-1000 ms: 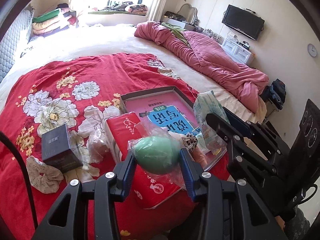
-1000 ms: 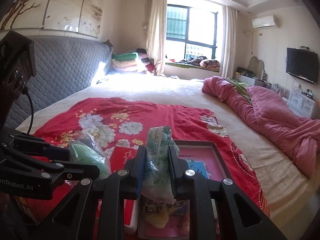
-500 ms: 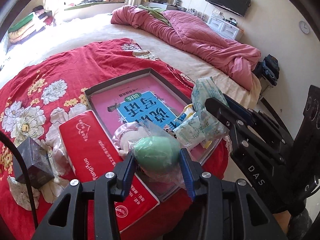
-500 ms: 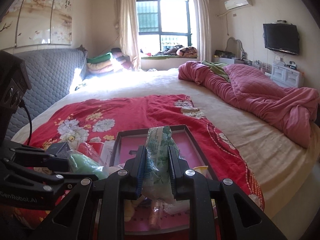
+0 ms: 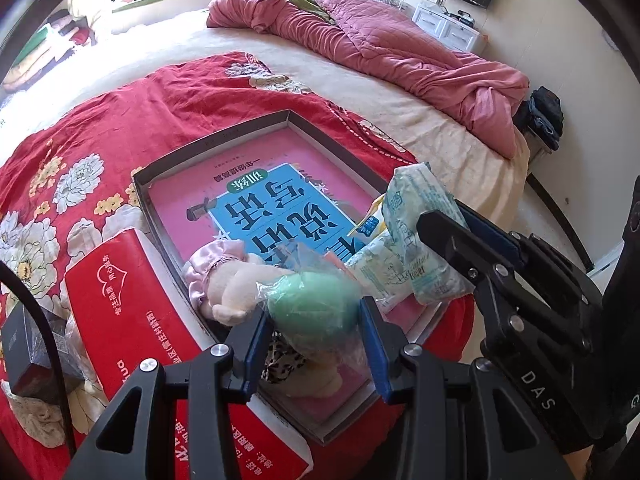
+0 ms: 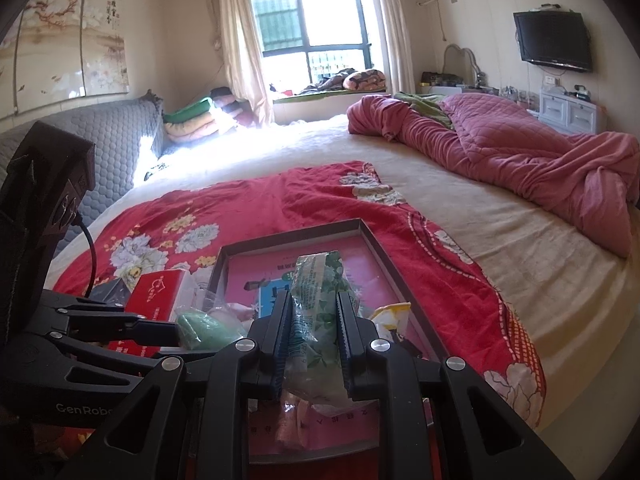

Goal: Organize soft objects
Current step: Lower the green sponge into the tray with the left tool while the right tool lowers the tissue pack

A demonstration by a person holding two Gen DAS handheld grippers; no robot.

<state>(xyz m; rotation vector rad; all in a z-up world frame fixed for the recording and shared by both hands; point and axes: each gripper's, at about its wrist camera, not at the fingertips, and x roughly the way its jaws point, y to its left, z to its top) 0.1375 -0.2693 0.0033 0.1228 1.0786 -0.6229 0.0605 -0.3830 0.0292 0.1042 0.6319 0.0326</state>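
Observation:
My left gripper [image 5: 314, 314] is shut on a green sponge ball in a clear bag [image 5: 316, 308], held above the near end of a grey tray [image 5: 224, 138] lined with a pink book. My right gripper [image 6: 314, 320] is shut on a tissue pack with a green leaf print [image 6: 316, 300], above the same tray [image 6: 380, 248]; the pack also shows in the left wrist view [image 5: 420, 236]. In the tray lie a pink plush toy [image 5: 228, 280], a pink scrunchie [image 5: 208, 256], a leopard-print item [image 5: 280, 360] and a yellow packet [image 6: 390, 316].
A red tissue box [image 5: 132, 320] lies left of the tray on the red floral blanket [image 5: 100, 128]. A black box [image 5: 24, 344] and a cream scrunchie [image 5: 36, 416] lie further left. A pink quilt [image 6: 520, 152] is bunched at the far right of the bed.
Both grippers have moved forward and right over the tray, still holding the green ball and the tissue pack. The black box and red tissue box have slid left in view.

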